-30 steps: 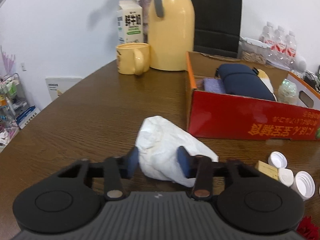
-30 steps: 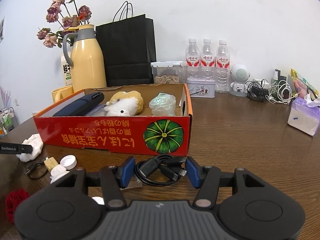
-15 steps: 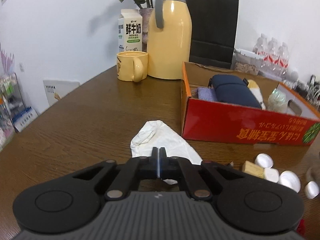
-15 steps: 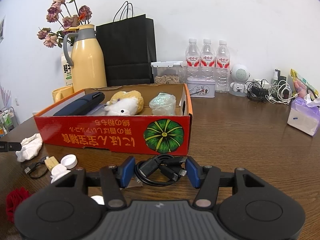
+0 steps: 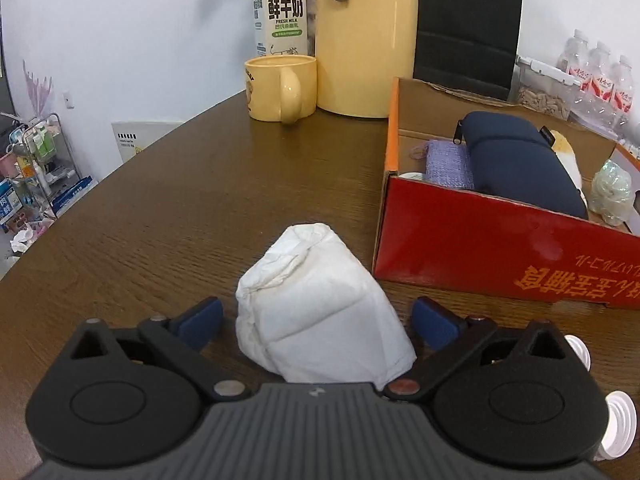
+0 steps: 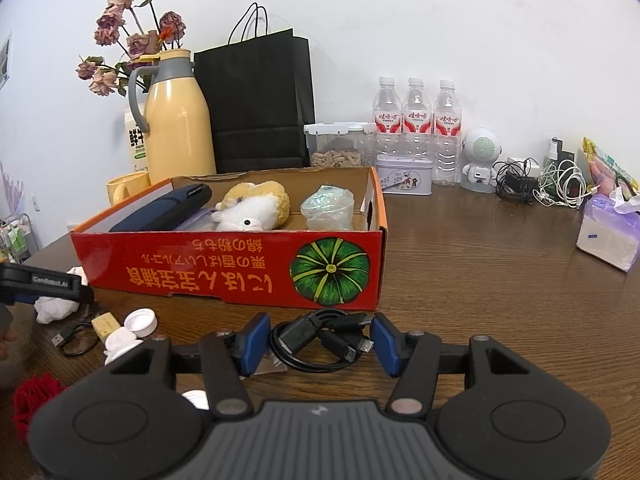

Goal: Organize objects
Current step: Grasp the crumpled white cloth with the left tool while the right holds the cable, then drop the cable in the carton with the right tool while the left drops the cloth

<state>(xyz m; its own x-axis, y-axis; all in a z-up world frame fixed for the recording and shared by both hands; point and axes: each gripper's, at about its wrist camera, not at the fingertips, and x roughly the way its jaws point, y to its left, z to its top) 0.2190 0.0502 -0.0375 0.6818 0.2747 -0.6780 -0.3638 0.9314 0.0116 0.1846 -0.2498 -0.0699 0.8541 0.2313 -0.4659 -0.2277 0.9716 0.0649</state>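
A crumpled white cloth (image 5: 316, 312) lies on the brown table, left of the red cardboard box (image 5: 500, 248). My left gripper (image 5: 318, 322) is open wide, its blue pads on either side of the cloth, not pressing it. The cloth (image 6: 56, 306) and the left gripper's side also show at the left in the right wrist view. My right gripper (image 6: 318, 344) is open around a coiled black cable (image 6: 320, 338) in front of the box (image 6: 224, 276). The box holds a navy pouch (image 5: 520, 164), a plush toy (image 6: 252, 210) and a clear wrapped item (image 6: 328, 208).
White bottle caps (image 6: 140, 322), a small wooden block (image 6: 105, 325), a thin cable and a red flower (image 6: 32, 400) lie left of my right gripper. A yellow mug (image 5: 280, 88), yellow thermos (image 5: 364, 36), milk carton, black bag (image 6: 256, 100), water bottles and tissue pack (image 6: 608, 236) stand behind.
My left gripper was shut half a second ago; now it is open wide and low around the white cloth. The right gripper has not moved.
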